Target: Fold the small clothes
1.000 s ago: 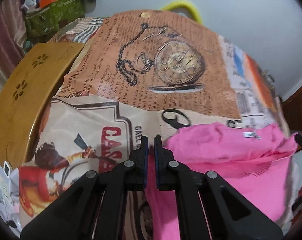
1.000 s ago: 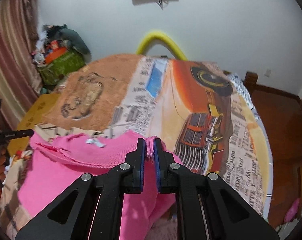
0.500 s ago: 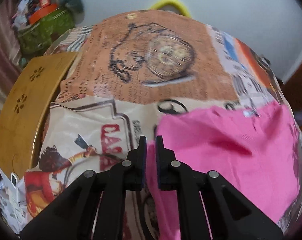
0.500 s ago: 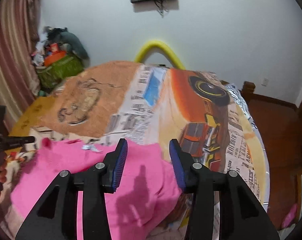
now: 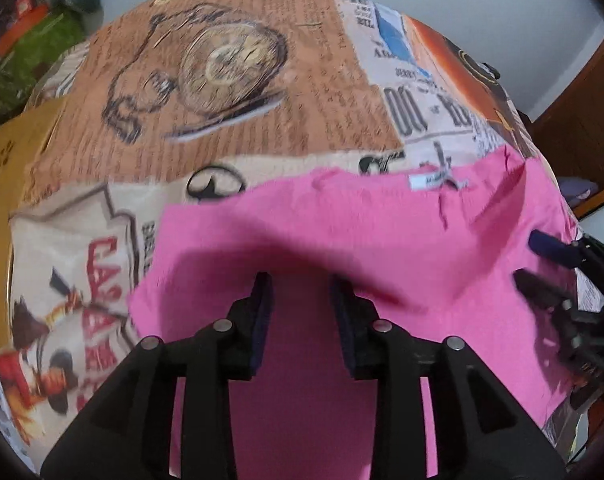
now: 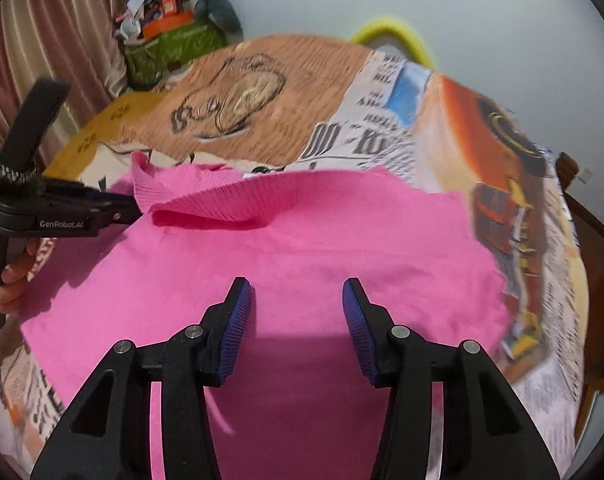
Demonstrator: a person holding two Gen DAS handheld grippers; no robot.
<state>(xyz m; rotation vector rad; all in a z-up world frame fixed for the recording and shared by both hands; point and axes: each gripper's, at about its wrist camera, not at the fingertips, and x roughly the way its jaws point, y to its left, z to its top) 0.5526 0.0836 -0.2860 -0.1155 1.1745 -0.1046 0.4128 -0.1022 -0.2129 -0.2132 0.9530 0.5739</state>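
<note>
While the pink knit garment (image 6: 302, 240) lies spread flat on the printed spread (image 5: 262, 120), both tongs hover over it released, gripping nothing.

Materials and shapes:
- The garment is a soft, matte fine knit with a raw-looking outline. It covers the near half of the spread.
- A ribbed band (image 6: 214, 200) along its far edge is turned back on itself into a loose rolled fold.
- A small white label (image 5: 422, 182) sits at the far edge in the left wrist view.
- The spread is a fuzzy fabric printed with a pocket watch, newspaper text and an orange vintage car.

Pose:
- The left tongs (image 5: 302, 312) stand with the jaws parted over the garment's left portion, with cloth showing in the gap. From the right wrist view the same tool reaches in level from the left, its tip just beside the rolled band; contact cannot be confirmed.
- The person's left hand (image 6: 10, 284) wraps the handle, fingers curled.
- The right tongs (image 6: 298, 312) are parted wider, and their blue ribbed pads (image 6: 234, 320) face each other above the garment's near middle.
</note>
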